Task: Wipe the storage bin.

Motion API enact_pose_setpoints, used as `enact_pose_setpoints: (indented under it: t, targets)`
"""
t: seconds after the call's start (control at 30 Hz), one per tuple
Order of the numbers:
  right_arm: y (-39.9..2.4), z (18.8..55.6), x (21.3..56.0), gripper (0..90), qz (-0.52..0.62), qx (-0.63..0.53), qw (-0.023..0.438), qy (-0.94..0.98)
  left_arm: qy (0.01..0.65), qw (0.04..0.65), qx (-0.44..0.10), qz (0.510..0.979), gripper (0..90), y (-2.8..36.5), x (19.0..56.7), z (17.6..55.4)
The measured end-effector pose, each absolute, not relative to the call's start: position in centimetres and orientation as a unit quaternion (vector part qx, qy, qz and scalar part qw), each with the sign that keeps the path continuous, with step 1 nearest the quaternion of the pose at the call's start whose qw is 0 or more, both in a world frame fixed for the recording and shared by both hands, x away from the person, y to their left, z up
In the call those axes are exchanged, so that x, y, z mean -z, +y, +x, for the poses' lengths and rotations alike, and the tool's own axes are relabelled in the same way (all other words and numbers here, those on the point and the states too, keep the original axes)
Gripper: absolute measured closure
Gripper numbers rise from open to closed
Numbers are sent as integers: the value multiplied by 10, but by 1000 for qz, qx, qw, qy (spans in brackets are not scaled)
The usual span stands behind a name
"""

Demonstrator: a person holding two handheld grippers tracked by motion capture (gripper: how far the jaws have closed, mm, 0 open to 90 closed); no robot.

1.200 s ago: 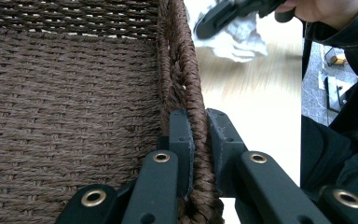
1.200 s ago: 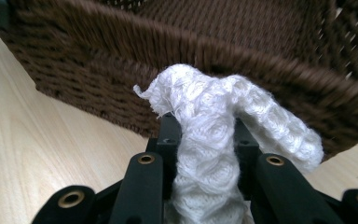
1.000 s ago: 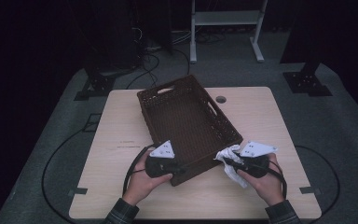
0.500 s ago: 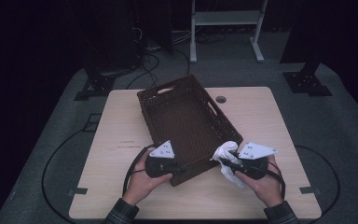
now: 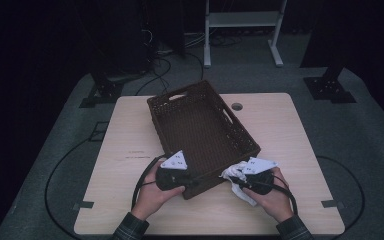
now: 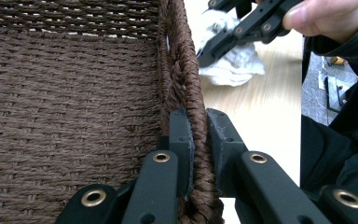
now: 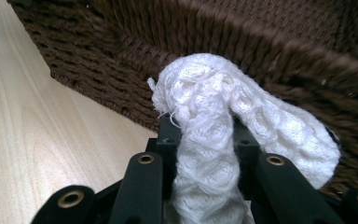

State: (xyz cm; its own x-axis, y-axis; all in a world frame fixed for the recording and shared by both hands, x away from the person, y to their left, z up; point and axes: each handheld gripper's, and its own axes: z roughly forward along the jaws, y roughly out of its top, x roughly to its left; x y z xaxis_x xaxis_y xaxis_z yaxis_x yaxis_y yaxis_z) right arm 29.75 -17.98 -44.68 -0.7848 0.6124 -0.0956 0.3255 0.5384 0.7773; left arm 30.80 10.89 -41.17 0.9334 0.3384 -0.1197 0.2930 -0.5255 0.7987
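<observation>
At the left of the high view, the person's left hand (image 5: 152, 192) grips the left gripper (image 5: 189, 181) at the near corner of the brown woven basket (image 5: 190, 117). In the left gripper view its two black jaws are clenched on the basket's braided rim (image 6: 192, 93), one pad inside the wall and one outside, with the weave squeezed between them. The basket sits askew on the light wooden table (image 5: 125, 130) (its long sides run diagonally away from the person), with a slot handle in each short end. A black cable (image 5: 141, 179) loops from the left gripper across the tabletop beside the hand.

Toward the middle, the basket's near wall runs between the two grippers.

At the right, the right hand (image 5: 275, 197) holds the right gripper (image 5: 235, 177) just outside the basket's near right corner. Its jaws are closed on a white knitted cloth (image 7: 214, 121): in the right gripper view the cloth rises between the pads, folds over them and hangs right against the basket's outer wall (image 7: 98, 74). From above, the cloth (image 5: 230, 172) bunches at the jaw tips and a loose end trails onto the table under the gripper. A dark plaid sleeve (image 5: 292, 231) covers the right forearm at the bottom edge
</observation>
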Motion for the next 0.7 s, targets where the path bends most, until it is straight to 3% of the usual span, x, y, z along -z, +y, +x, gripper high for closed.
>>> enact_pose_setpoints:
  t: [0.7]
  targets:
    - [-167, 308, 477, 708, 275, -341, 155, 885, 181, 452, -25, 873, 806, 109, 412, 308]
